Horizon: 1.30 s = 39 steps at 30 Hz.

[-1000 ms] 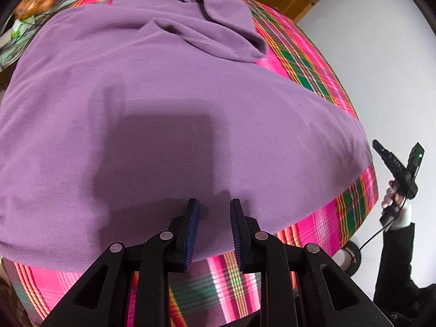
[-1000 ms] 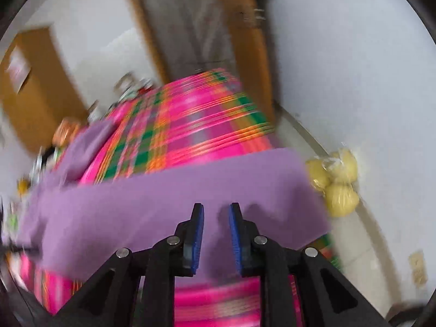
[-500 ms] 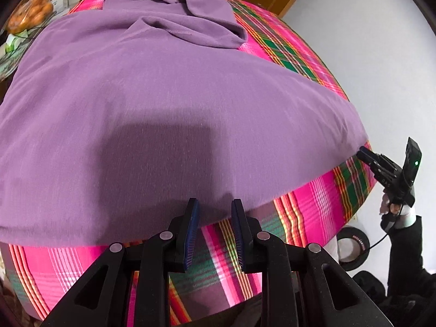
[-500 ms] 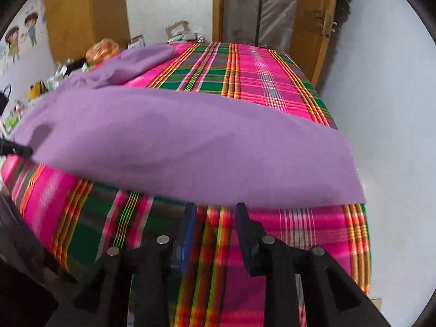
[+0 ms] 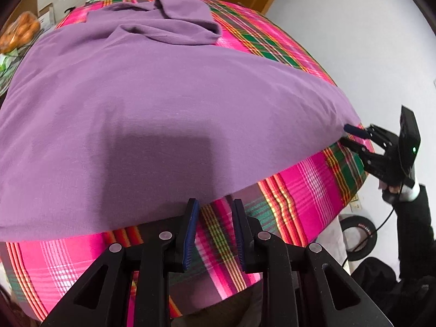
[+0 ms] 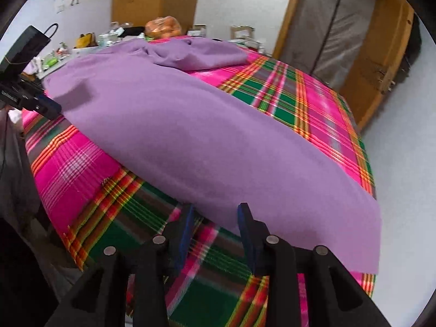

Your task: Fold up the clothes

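A purple garment lies spread flat on a pink and green plaid cloth, with a sleeve folded over at the far end. My left gripper is open at the near hem, over the plaid, with nothing between its fingers. In the right wrist view the garment ends just beyond my right gripper. Its jaws are opening and hold nothing. The left wrist view shows the right gripper at the garment's right corner. The left gripper sits at the opposite corner.
A bag of oranges and cluttered boxes stand behind the far end. A wooden door is at the back right. A tape roll lies on the floor by a person's dark sleeve.
Both grippers drew back from over the garment to the plaid just off its near hem. The right gripper rolled and its jaws widened; the garment now lies flat.
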Tool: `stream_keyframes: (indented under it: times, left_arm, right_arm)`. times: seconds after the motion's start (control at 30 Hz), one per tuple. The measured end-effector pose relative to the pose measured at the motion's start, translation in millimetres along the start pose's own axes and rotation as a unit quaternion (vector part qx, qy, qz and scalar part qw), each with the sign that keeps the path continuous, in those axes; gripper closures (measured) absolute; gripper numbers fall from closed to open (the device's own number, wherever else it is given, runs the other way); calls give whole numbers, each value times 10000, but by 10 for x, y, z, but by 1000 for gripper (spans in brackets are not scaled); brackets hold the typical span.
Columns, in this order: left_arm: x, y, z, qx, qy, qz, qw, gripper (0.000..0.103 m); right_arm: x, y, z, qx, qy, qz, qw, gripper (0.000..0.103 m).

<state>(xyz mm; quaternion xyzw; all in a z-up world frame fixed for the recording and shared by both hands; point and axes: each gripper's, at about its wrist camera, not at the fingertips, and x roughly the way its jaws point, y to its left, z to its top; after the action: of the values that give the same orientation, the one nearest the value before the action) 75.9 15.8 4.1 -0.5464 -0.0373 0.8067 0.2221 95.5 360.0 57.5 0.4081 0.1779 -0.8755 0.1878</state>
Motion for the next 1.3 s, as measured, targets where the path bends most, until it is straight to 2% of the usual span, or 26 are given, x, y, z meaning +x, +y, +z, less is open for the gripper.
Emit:
stream_keyframes:
  times: [0.1, 0.13, 0.23, 0.4, 0.67, 0.83, 1.0, 1.03, 1.1, 1.17, 1.3]
  left_arm:
    - [33, -115, 5, 319, 19, 135, 9994, 69]
    - [44, -163, 5, 467, 24, 227, 9986, 69]
    - [85, -314, 13, 1018, 49, 622, 9928, 68]
    - [154, -468, 65, 1564, 89, 903, 9835, 68]
    - [-61, -513, 135, 1808, -347, 920, 9786, 68]
    - [106, -483, 121, 2161, 17, 1029, 9709, 68]
    - [244, -520, 174, 2436, 116, 1129, 9632, 69]
    - [249, -528, 183, 2481, 117, 1117, 9622, 71]
    - [268, -545, 192, 2553, 110, 1016, 9614, 91]
    - [277, -564, 195, 2645, 106, 1036, 9587, 98]
    - [219, -529, 237, 2529, 121, 856, 9636, 101]
  right_arm:
    - [58, -18, 22, 27, -9, 262, 9997, 82]
    - [80, -10, 35, 15, -19, 315, 9995, 92]
    - [77, 8, 36, -35, -39, 333, 9994, 97]
    - [33, -22, 29, 13, -91, 356, 9993, 98]
    - [108, -81, 68, 143, -124, 373, 9991, 98]
    - [130, -99, 67, 192, -135, 472, 9986, 98]
    - [132, -112, 65, 189, -130, 552, 9982, 100]
    - [135, -119, 66, 200, -131, 578, 9980, 100]
    - [132, -134, 64, 232, -134, 618, 9977, 101]
    - [121, -149, 63, 265, -134, 664, 9974, 101]
    - [-15, -165, 58, 251, -213, 782, 9964, 101]
